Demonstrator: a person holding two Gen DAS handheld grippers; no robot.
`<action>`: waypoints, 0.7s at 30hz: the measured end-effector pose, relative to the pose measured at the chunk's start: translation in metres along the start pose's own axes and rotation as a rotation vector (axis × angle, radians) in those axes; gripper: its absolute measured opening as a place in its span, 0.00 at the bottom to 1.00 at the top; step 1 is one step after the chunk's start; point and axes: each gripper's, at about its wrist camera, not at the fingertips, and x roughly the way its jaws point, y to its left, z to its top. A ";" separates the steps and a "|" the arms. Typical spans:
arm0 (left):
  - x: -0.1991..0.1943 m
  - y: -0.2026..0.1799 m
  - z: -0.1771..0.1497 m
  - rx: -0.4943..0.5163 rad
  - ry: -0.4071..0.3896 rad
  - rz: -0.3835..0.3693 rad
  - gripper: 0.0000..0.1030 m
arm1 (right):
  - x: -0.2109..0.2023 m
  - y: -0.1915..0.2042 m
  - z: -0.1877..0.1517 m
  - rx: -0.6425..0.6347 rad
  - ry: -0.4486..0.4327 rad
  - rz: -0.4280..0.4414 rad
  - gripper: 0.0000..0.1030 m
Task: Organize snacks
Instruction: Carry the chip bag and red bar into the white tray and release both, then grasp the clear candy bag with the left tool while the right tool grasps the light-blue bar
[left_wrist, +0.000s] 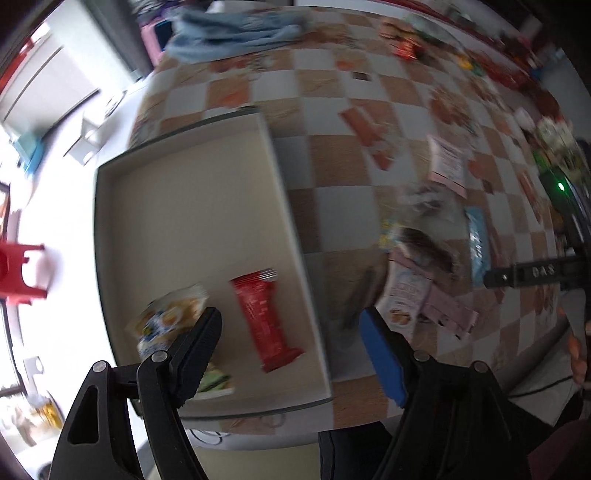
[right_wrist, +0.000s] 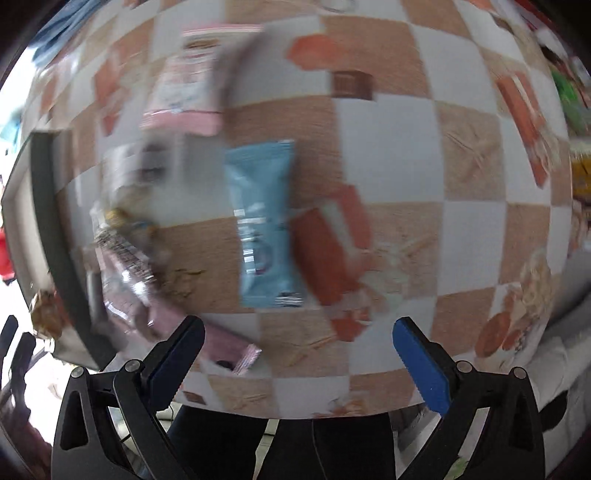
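A cream tray (left_wrist: 192, 206) lies on the checkered table. In it lie a red snack bar (left_wrist: 264, 321), a white and yellow packet (left_wrist: 168, 317) and a green packet (left_wrist: 214, 382). My left gripper (left_wrist: 291, 336) is open and empty, low over the tray's near right corner. My right gripper (right_wrist: 297, 343) is open and empty above the table, just short of a light blue packet (right_wrist: 262, 221); this packet also shows in the left wrist view (left_wrist: 478, 243). Pink packets (right_wrist: 184, 85) and a clear wrapper (right_wrist: 125, 258) lie to its left. The tray's edge (right_wrist: 48, 206) shows at far left.
Loose snacks lie across the table: an orange bar (left_wrist: 369, 136), a pink packet (left_wrist: 447, 162), a heap of wrappers (left_wrist: 417, 280). A blue cloth (left_wrist: 236, 33) lies at the far end. More snacks (left_wrist: 406, 40) line the far right edge. A red stool (left_wrist: 18, 273) stands on the floor at left.
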 end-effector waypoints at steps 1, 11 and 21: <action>0.001 -0.009 0.005 0.030 0.005 0.001 0.78 | 0.002 -0.004 0.002 0.012 0.000 0.000 1.00; 0.021 -0.055 0.024 0.207 0.031 0.057 0.78 | 0.019 0.003 0.036 0.016 -0.025 0.014 1.00; 0.039 -0.107 0.054 0.441 -0.013 0.138 0.79 | 0.020 0.001 0.063 -0.075 -0.058 -0.085 1.00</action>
